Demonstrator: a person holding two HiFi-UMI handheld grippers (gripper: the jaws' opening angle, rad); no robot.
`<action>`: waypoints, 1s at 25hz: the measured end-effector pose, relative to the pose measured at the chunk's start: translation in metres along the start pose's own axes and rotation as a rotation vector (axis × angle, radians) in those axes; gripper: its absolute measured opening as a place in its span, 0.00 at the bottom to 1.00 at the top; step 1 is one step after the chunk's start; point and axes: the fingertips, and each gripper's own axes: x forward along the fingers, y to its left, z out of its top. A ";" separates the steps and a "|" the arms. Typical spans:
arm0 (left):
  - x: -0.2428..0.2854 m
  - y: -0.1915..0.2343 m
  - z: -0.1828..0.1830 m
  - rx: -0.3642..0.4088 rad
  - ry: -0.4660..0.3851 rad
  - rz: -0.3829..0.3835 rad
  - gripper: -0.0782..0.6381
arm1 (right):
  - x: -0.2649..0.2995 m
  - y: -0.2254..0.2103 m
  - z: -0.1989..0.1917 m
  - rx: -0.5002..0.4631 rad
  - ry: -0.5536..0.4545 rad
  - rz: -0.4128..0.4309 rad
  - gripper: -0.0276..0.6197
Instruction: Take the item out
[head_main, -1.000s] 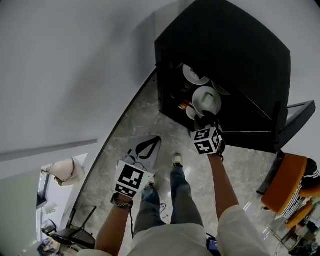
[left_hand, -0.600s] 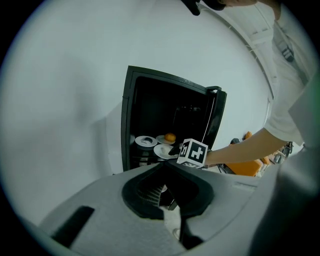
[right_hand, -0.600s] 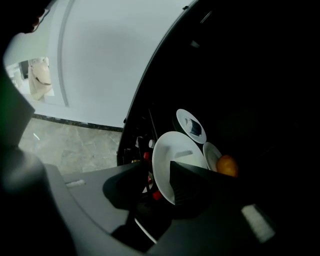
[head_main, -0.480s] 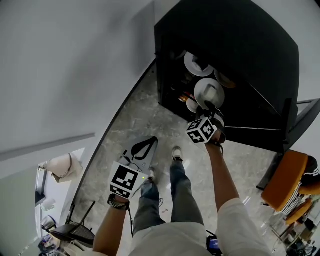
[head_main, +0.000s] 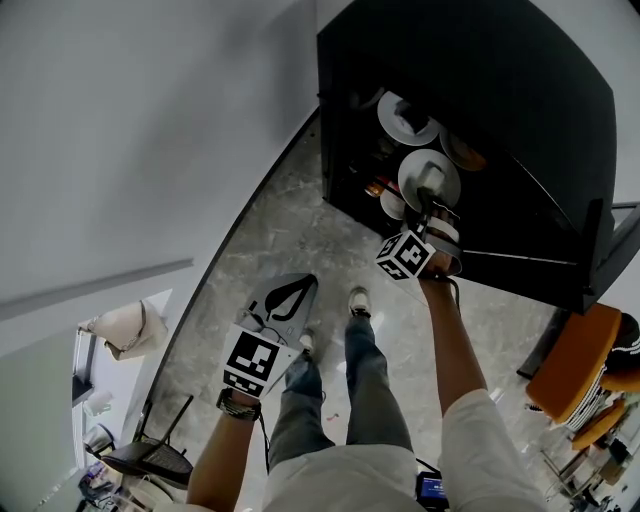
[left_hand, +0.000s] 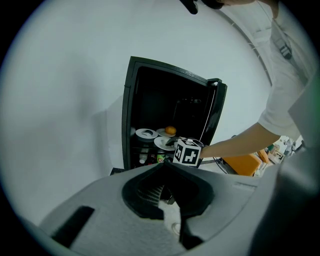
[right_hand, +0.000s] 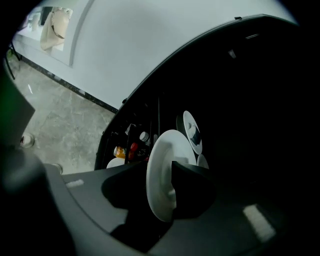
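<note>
The right gripper (head_main: 433, 205) reaches into the black cabinet (head_main: 480, 90) with its jaws opening around the rim of the white plate (head_main: 412, 175) on a shelf inside, probably to grip it, while the left gripper (head_main: 292, 292) hangs closed and empty.

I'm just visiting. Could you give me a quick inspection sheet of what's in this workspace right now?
Surface: grey stone-look floor.
Job's things: white plate on a shelf inside the open black cabinet.
Clutter: other plates, an orange, bottles on the lower shelf.
Grippers: right tongs opening, with the white plate's rim between the jaws; left tongs shut, empty, beside the person's leg.
Cables: thin cord by the left forearm.
Surroundings: white wall, orange chair.
</note>
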 end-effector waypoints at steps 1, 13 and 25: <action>0.000 0.001 -0.002 -0.002 0.003 0.000 0.12 | 0.001 0.000 0.000 -0.001 0.000 -0.006 0.29; 0.001 0.002 -0.015 0.000 0.027 -0.007 0.12 | -0.002 -0.005 -0.004 -0.047 0.007 -0.116 0.16; -0.007 0.007 -0.031 0.014 0.038 0.017 0.12 | -0.014 -0.001 -0.001 -0.198 -0.012 -0.262 0.10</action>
